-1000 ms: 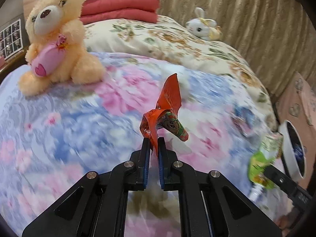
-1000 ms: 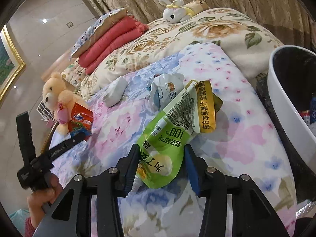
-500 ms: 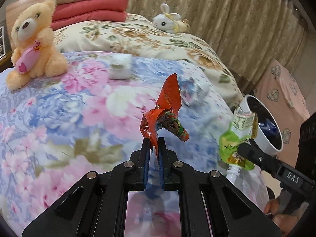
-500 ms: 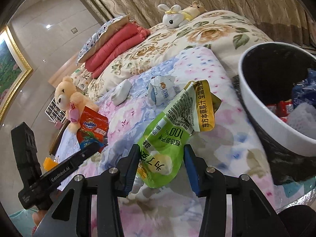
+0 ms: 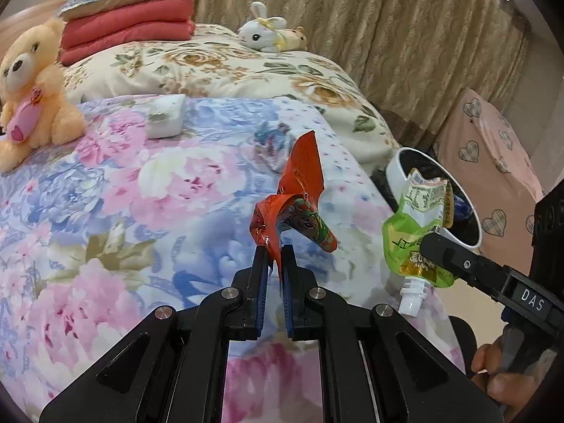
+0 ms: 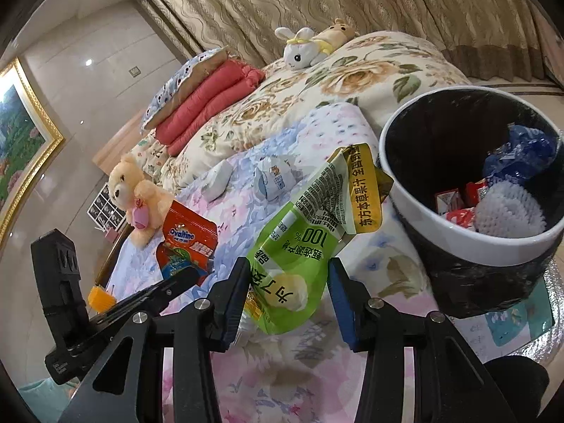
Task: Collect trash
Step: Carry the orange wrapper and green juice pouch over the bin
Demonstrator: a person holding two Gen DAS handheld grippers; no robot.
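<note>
My left gripper (image 5: 274, 250) is shut on a crumpled red Ovaltine sachet (image 5: 299, 183), which stands up above the flowered bedspread. From the right wrist view the same sachet (image 6: 187, 239) shows at the left, in the left gripper (image 6: 190, 275). A green juice pouch (image 6: 310, 232) with a white spout sits clamped in my right gripper (image 6: 287, 282), hanging beside the white-rimmed, black-lined bin (image 6: 440, 232). In the left wrist view the pouch (image 5: 416, 232) hangs just in front of the bin (image 5: 394, 172). A white-and-blue wrapper (image 6: 275, 179) and a white packet (image 6: 218, 179) lie on the bed.
The bin holds several wrappers and stands at the bed's right edge. A teddy bear (image 5: 31, 84), a rabbit plush (image 5: 264, 35) and folded red blankets (image 5: 127, 28) sit farther up the bed. Curtains hang behind; a pink heart-patterned cover (image 5: 493, 162) is at right.
Both grippers have carried their wrappers toward the bed's edge and the bin, which now looms larger in the right wrist view. Neither grip has changed.
</note>
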